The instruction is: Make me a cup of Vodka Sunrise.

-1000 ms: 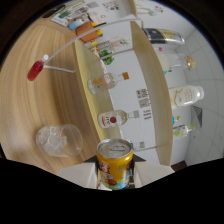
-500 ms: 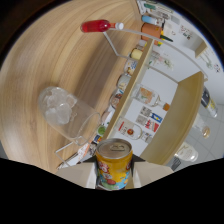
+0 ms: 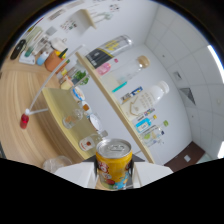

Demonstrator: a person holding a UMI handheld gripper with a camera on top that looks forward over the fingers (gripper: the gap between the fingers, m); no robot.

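The gripper [image 3: 114, 175] is clamping a yellow drinks can [image 3: 114, 163] between its two white fingers [image 3: 82, 175], one finger pressing on each side of the can's lower body. The can is standing upright in that grasp, its silver top with the pull tab facing the camera and an orange-and-red print showing on its yellow wall; the lettering is too small to read.

Just beyond the can, a low wooden shelf [image 3: 60, 107] is running away from it, carrying a row of small glass bottles [image 3: 75, 119] and jars, the nearest of them close behind the can's rim. To the left of the can, a crumpled clear plastic cup [image 3: 56, 163] is lying on the wooden counter [image 3: 15, 107]. Farther from the can on the same counter, a small red object [image 3: 23, 121] is sitting at the end of a thin white rod.

Above the can, a taller wooden ledge [image 3: 107, 95] is crossing the white wall, and a white bottle [image 3: 150, 98] with a printed label is resting beside it, with a clear bottle [image 3: 111, 50] with a dark label farther along. At the far end from the can, an orange pot [image 3: 52, 60] is standing among other small items, too blurred to identify. Right of the can, white wall tiles [image 3: 200, 90] are filling the space.
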